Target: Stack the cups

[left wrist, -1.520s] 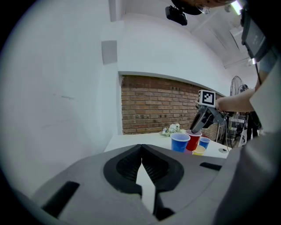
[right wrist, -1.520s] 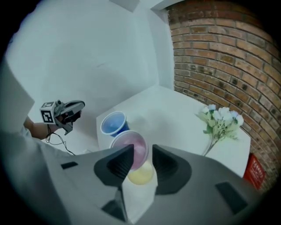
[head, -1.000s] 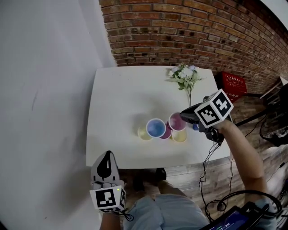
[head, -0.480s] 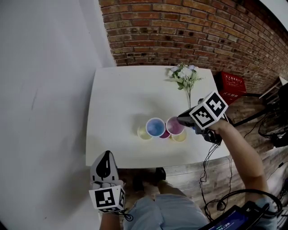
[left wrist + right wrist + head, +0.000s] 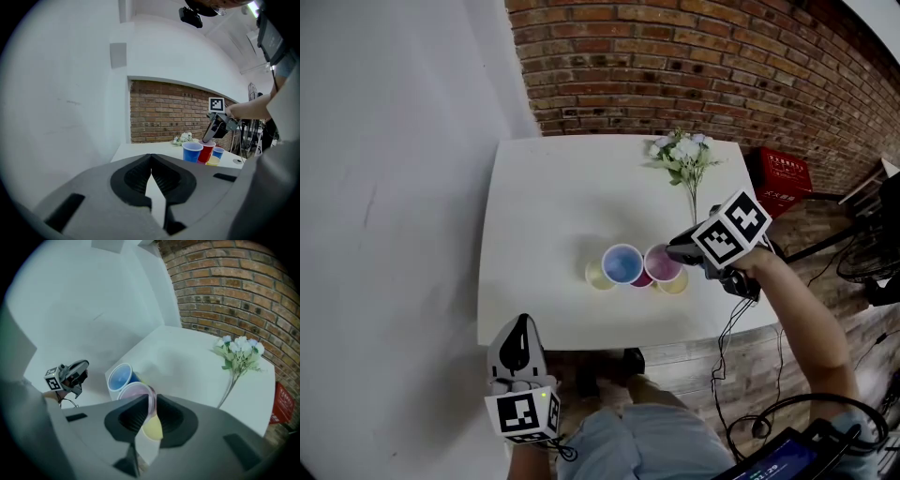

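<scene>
Just opening — right gripper (image 5: 673,251), red cup (image 5: 661,267) between.

No words or numbers clear enough to read. White print on the side of the red crate (image 5: 786,178), too small and blurry to make out. Black-and-white square patterns on the left gripper (image 5: 523,325) and the right gripper (image 5: 673,251), no letters in them.

Square white table (image 5: 553,206): smooth, matt top. On the table, thin glossy plastic: blue cup (image 5: 622,264), pink-lined red cup (image 5: 663,263), pale yellow cup (image 5: 594,275). Behind the table, rough matt red-brick wall (image 5: 694,66); beside the table, smooth matt white wall (image 5: 394,187); below the table, worn wood-plank floor (image 5: 680,361).
</scene>
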Available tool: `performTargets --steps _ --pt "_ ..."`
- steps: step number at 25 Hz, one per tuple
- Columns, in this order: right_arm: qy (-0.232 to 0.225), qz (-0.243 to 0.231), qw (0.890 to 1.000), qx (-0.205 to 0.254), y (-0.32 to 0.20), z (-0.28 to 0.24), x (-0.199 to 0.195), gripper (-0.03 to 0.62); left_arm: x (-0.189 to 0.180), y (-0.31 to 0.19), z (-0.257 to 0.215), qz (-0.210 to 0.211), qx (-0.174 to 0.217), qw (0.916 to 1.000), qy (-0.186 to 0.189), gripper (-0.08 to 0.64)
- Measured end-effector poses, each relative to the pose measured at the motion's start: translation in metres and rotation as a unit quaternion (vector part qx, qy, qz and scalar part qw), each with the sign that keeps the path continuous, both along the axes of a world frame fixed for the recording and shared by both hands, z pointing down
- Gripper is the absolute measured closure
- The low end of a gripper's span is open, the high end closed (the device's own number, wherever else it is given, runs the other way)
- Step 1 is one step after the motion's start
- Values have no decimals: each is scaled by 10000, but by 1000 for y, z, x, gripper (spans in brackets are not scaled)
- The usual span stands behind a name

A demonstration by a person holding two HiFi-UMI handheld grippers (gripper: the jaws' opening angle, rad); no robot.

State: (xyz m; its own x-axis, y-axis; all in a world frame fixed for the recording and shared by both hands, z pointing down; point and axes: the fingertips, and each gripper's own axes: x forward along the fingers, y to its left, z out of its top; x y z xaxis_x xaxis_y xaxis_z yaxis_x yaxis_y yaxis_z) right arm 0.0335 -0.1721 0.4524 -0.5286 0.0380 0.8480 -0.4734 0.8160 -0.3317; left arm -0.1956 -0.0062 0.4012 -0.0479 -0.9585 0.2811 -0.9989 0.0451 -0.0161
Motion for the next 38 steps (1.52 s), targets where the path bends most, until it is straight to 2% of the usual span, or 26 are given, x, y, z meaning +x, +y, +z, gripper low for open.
performTargets --steps 6,15,23,28,30,32,38 --pt "-71 -14 9999 89 -3 -4 0 472 1 0 -2 -2 0 10000 -3 551" --pt "-398 485 9966 536 -31 -30 16 472 1 -10 0 74 85 9999 -21 551" --pt "-238 1148 9853 1244 -59 -56 81 476 24 -37 -12 461 278 9985 -107 551" --pt "295 1477 9779 1448 -66 -50 143 474 46 -44 -19 660 137 9976 -153 551" --pt "607 1509 9767 1399 -63 -25 164 472 53 -47 -11 734 69 9972 -156 551" --pt "724 1543 9780 1199 -57 1 176 472 58 -48 -4 792 3 9967 -179 551" --pt "595 1726 9811 646 -47 45 183 463 63 -49 5 835 -198 9960 -246 551"
